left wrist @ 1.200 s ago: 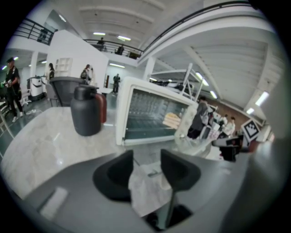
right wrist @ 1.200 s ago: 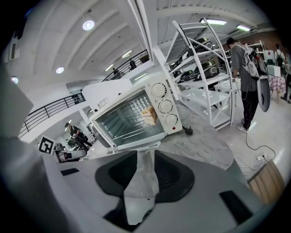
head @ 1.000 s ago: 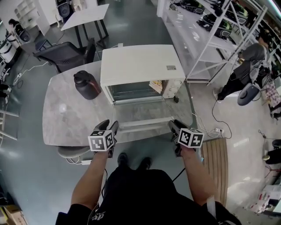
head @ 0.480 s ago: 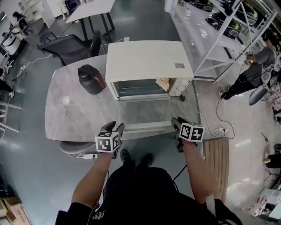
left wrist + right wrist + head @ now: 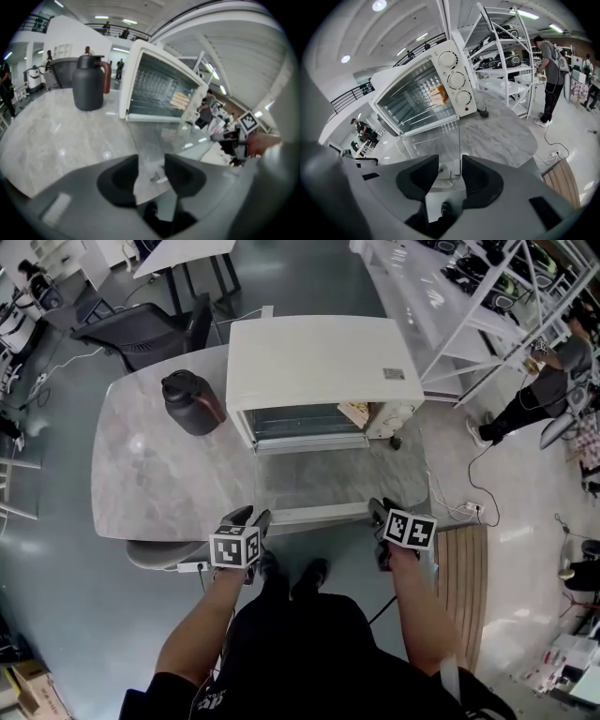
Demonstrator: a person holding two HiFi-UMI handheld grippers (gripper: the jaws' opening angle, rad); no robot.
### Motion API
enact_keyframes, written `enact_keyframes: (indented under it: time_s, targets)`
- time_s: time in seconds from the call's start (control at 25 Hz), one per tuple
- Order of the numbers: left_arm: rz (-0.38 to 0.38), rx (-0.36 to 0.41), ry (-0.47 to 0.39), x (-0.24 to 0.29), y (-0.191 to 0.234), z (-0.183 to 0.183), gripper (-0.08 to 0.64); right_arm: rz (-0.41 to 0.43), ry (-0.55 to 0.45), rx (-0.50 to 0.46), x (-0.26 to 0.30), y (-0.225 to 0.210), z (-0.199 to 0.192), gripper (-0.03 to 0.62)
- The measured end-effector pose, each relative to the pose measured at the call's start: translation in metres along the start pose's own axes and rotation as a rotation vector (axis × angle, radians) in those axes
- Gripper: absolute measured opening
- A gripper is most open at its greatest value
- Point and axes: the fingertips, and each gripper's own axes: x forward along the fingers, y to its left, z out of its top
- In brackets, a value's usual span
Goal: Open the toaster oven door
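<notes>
The white toaster oven (image 5: 319,362) stands on the grey marble table (image 5: 150,474), its glass door (image 5: 314,479) folded down flat toward me. The door's white handle (image 5: 319,514) lies along the table's front edge. My left gripper (image 5: 251,517) is at the handle's left end and my right gripper (image 5: 380,510) at its right end. In the left gripper view the door's corner and handle end (image 5: 159,178) show between the jaws of the left gripper (image 5: 151,168), which have just closed a little, pads apart from it. The right gripper (image 5: 450,171) has just been opening around the handle end (image 5: 452,174).
A dark jug (image 5: 190,402) stands left of the oven. Toast (image 5: 356,412) sits inside it. Behind the table is a black chair (image 5: 141,334); to the right stand white shelving (image 5: 487,296), a person (image 5: 534,381) and a wooden platform (image 5: 464,568).
Both grippers have sunk lower at the door's front edge, toward me. The door lies flat throughout.
</notes>
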Motion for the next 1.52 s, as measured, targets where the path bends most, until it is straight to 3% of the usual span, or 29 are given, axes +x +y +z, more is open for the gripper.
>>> enact_keyframes:
  time_s: [0.48,1.0,1.12,1.28,1.52]
  targets:
    - [-0.026,-0.032,0.042,0.020,0.001,-0.023,0.181,-0.039,0.055,-0.010,0.011,-0.008,-0.026,0.149]
    - [0.005,-0.051,-0.014,0.025,0.002,-0.028,0.184,-0.015,0.009,-0.013,0.015,-0.010,-0.029,0.152]
    - [0.006,-0.025,-0.021,0.028,0.003,-0.024,0.183,-0.003,0.015,-0.018,0.017,-0.014,-0.027,0.150]
    - [0.051,0.011,-0.071,0.001,0.002,-0.014,0.075,0.007,-0.003,-0.005,0.008,-0.017,-0.027,0.137]
    - [-0.009,0.118,-0.163,-0.035,-0.011,0.015,0.074,-0.014,-0.130,0.063,-0.011,-0.016,-0.011,0.097]
